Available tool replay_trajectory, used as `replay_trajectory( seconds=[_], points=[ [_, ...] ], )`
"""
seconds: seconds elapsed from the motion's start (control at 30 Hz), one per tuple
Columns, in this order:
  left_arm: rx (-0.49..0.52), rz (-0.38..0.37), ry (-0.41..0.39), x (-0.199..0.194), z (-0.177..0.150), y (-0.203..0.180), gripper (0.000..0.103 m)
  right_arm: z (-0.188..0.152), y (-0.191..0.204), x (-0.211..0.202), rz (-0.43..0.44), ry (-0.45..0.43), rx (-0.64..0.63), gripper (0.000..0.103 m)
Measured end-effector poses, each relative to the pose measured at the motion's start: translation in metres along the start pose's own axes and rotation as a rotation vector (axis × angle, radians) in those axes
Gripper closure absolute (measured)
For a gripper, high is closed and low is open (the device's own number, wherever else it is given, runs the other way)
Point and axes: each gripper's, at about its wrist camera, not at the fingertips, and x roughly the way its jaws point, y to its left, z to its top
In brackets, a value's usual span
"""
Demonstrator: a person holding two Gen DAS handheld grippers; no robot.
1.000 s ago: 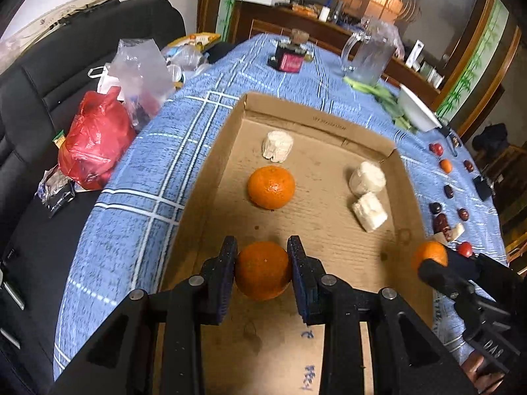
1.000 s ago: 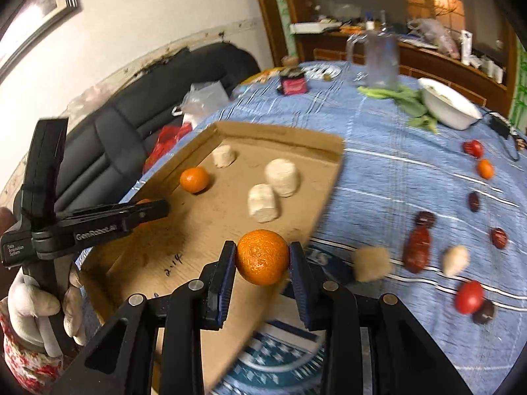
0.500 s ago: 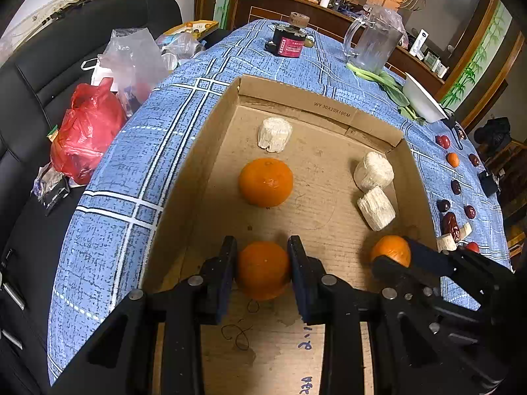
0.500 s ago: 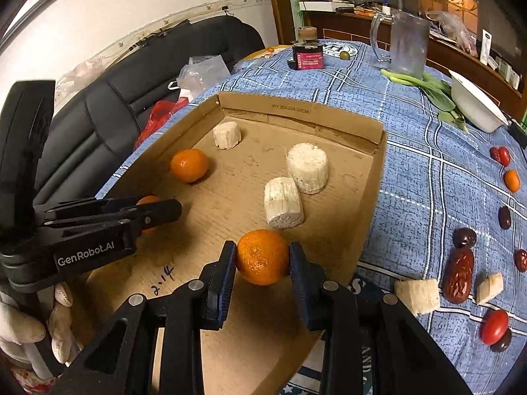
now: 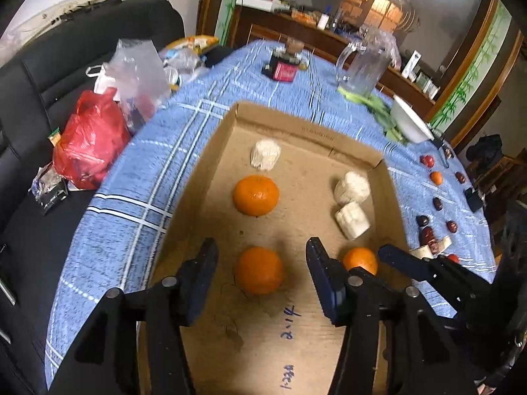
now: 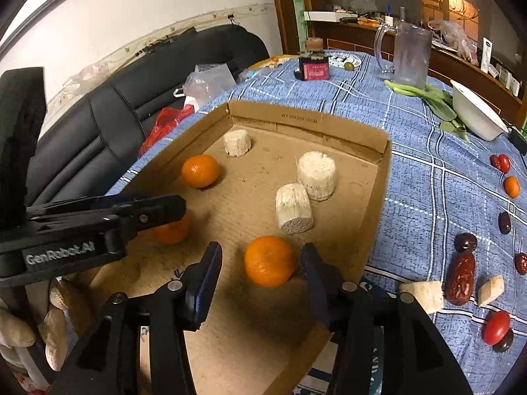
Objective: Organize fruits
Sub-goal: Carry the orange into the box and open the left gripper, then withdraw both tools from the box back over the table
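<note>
A shallow cardboard box [image 5: 306, 128] [image 6: 296, 118] lies on the blue checked cloth. My left gripper [image 5: 262, 247] has its jaws opening, and an orange [image 5: 259, 270] rests on the box floor between them, clear of both pads. My right gripper [image 6: 261, 250] is also opening around a second orange [image 6: 268, 260] near the box's right wall; this orange [image 5: 359, 260] shows too in the left wrist view. A third orange [image 5: 256, 195] [image 6: 200, 170] sits farther back. Three white fibrous chunks [image 6: 316, 175] lie in the box.
Red dates [image 6: 460, 278], cherry tomatoes [image 6: 495, 326], a small orange [image 6: 511, 186] and white chunks [image 6: 421, 294] lie on the cloth at right. A glass jug [image 6: 410, 56], white bowl [image 6: 477, 115], greens and a red jar [image 6: 314, 69] stand far back. A red bag [image 5: 89, 141] sits on the black sofa at left.
Both grippers came down over the box with their oranges, then spread their jaws. The two oranges now lie free on the box floor.
</note>
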Motion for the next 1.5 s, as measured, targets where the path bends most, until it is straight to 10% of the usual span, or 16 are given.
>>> replay_trajectory(
  seconds=[0.5, 0.83, 1.5],
  points=[
    [-0.222, -0.134, -0.146, -0.066, -0.061, 0.002, 0.038, -0.052, -0.054, -0.096, 0.079, -0.222, 0.288, 0.037],
    [-0.069, -0.067, -0.197, -0.09, -0.08, -0.048, 0.029, -0.093, -0.06, -0.134, 0.001, -0.312, 0.339, 0.034],
    [0.13, -0.227, -0.264, -0.163, -0.102, -0.117, 0.023, -0.129, -0.074, -0.205, -0.106, -0.395, 0.395, 0.025]
  ],
)
